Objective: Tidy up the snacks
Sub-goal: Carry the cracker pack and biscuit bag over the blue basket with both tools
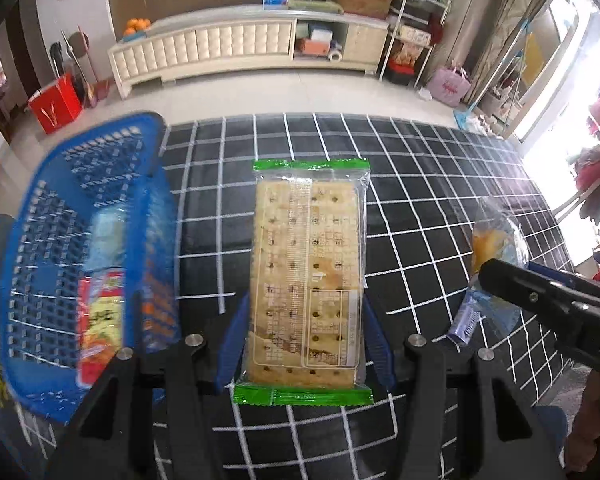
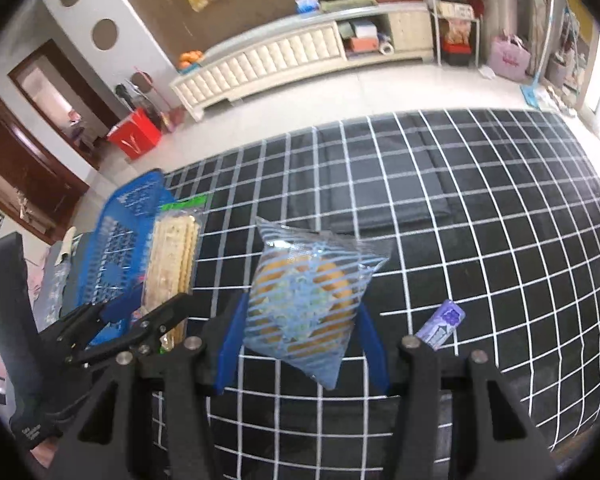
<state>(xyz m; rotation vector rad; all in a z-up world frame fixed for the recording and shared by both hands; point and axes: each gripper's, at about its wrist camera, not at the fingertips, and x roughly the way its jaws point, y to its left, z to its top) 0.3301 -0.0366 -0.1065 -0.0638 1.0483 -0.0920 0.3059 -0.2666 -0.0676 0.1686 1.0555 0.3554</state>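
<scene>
Already, the blue basket (image 1: pixel 40 240) holds some packets; the left gripper (image 1: pixel 306 320) pinches a cracker pack (image 1: pixel 306 264), the right gripper (image 2: pixel 300 336) a striped pastry bag (image 2: pixel 304 300) (a purple candy (image 2: pixel 440 326) remains on the checked cloth (image 2: pixel 480 220)).

Basket (image 1: pixel 60 240) left of cloth (image 1: pixel 420 184), apparently holding packets (image 1: pixel 100 304).

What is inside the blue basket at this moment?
In the blue basket: a red-and-yellow snack pack and a pale blue packet. Blur and the near wall hide anything else.
</scene>
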